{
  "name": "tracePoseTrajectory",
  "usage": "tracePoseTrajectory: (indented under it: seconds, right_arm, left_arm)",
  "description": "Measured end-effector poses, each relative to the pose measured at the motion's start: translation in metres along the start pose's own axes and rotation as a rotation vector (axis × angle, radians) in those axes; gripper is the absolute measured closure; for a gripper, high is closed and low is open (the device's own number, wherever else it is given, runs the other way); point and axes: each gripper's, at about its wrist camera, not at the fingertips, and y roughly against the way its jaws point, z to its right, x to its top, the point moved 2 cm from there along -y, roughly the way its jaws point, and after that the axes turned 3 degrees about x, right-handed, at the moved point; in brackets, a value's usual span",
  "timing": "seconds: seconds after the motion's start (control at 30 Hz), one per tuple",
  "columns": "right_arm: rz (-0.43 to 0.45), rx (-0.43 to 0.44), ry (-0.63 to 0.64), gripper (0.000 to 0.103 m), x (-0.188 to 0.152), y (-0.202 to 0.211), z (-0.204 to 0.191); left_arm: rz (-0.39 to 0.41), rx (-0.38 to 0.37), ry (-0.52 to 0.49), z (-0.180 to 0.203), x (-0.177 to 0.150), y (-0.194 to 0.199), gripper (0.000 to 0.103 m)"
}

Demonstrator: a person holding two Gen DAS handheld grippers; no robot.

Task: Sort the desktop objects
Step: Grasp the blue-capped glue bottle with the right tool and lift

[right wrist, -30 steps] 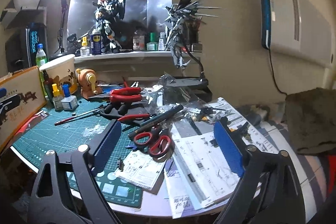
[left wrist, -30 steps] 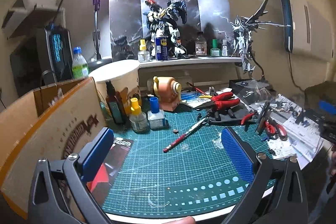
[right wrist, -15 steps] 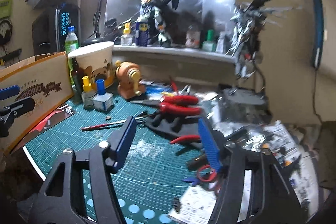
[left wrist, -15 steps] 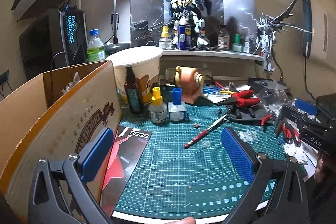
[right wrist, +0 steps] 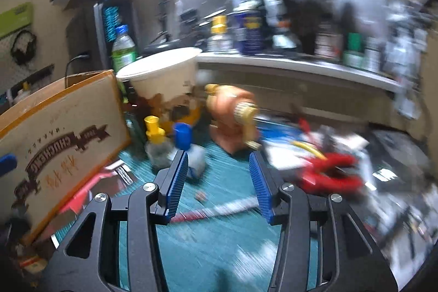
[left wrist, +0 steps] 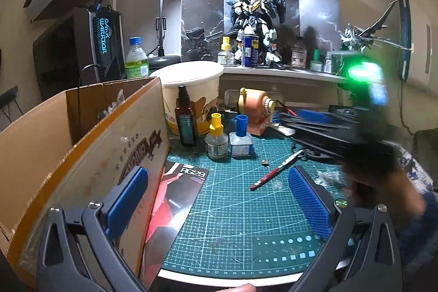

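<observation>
My left gripper (left wrist: 219,199) is open and empty above the green cutting mat (left wrist: 235,212). A red-handled hobby knife (left wrist: 276,170) lies on the mat ahead of it. Two glue bottles, yellow-capped (left wrist: 216,137) and blue-capped (left wrist: 240,137), stand behind, next to a brown spray bottle (left wrist: 186,119) and an orange sharpener (left wrist: 254,108). My right gripper (right wrist: 219,182) is open and empty, low over the mat, with the knife (right wrist: 216,210) just beyond its fingertips. It shows blurred at the right of the left wrist view (left wrist: 342,127). Red pliers (right wrist: 328,171) lie at the right.
An open cardboard box (left wrist: 82,155) stands at the left edge of the mat, with a red booklet (left wrist: 175,196) beside it. A white paper bucket (left wrist: 189,84) stands behind the bottles. A shelf (left wrist: 287,71) with model robots and bottles runs along the back.
My right gripper has swung left and forward over the mat towards the knife and bottles, and its jaws have narrowed. My left gripper has turned a little further left.
</observation>
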Motion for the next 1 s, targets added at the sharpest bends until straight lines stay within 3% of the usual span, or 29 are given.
tracePoseTrajectory:
  seconds: [0.2, 0.3, 0.37, 0.5, 0.7, 0.87, 1.0]
  right_arm:
    - [-0.068, 0.027, 0.057, 0.061, 0.011, -0.071, -0.023]
    - [-0.092, 0.05, 0.048, 0.069, 0.01, -0.09, -0.026]
    - [-0.107, 0.067, 0.043, 0.082, 0.008, -0.1, -0.027]
    - [-0.123, 0.091, 0.007, 0.083, 0.009, -0.107, -0.024]
    - [-0.113, 0.123, -0.017, 0.084, 0.007, -0.084, -0.02]
    - [-0.061, 0.129, -0.026, 0.084, 0.006, -0.03, -0.014]
    - [-0.085, 0.146, -0.014, 0.084, -0.007, 0.02, -0.016]
  left_arm:
    - [-0.021, -0.014, -0.004, 0.003, -0.004, 0.0, 0.0]
    - [-0.024, -0.014, -0.01, 0.004, -0.005, 0.001, 0.0]
    - [-0.03, -0.014, -0.007, 0.003, -0.005, 0.002, 0.0]
    - [-0.028, -0.007, -0.004, 0.002, -0.004, 0.005, 0.0]
    - [-0.021, -0.001, -0.002, 0.0, -0.003, 0.01, 0.0]
    - [-0.015, -0.002, -0.021, 0.003, -0.004, 0.013, 0.0]
    - [-0.003, -0.012, -0.03, 0.006, -0.005, 0.019, 0.0]
